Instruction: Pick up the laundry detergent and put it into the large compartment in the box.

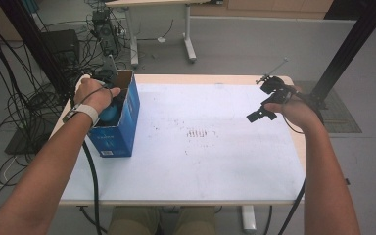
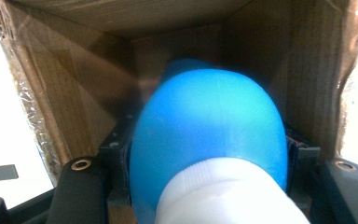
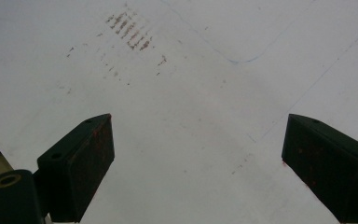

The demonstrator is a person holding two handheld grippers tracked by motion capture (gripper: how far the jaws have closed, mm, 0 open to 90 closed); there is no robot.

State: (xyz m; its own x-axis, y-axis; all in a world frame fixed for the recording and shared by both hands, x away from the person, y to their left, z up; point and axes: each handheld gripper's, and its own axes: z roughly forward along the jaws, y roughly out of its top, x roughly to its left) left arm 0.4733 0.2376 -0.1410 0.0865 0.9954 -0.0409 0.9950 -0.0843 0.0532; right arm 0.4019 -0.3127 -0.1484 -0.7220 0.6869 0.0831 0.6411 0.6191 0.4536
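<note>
White desk [image 1: 200, 161], rust-coloured smudges [image 1: 196, 133] near its middle. At the left edge, towards the far corner, an open blue cardboard box [image 1: 127, 122], standing upright with its mouth up. Inside the box, a blue bottle [image 2: 209, 126] with a white cap [image 2: 228, 196], cap end towards the camera in the left gripper view, body pointing deeper into the brown cardboard interior.

Left tool [image 1: 108, 93] lowered into the box mouth, jaws closed nearly all the way and pressed against both sides of the bottle, a firm hold. Left hand [image 1: 94, 95] above the box rim.

Right tool [image 1: 267, 100] held above the desk near the far right corner, well apart from the box, jaws spread wide with nothing between them, bare desk surface beneath. Right hand [image 1: 296, 110] just behind it.

Progress, as a judgement: bottle gripped while inside the box, so either a lift-out barely begun or a put-in nearly finished; cannot tell which from these views. Remaining in the first case: raising the bottle clear of the rim and setting it on the desk. Remaining in the second: loosening the grip and withdrawing. Right tool idle, no share in the work yet.
</note>
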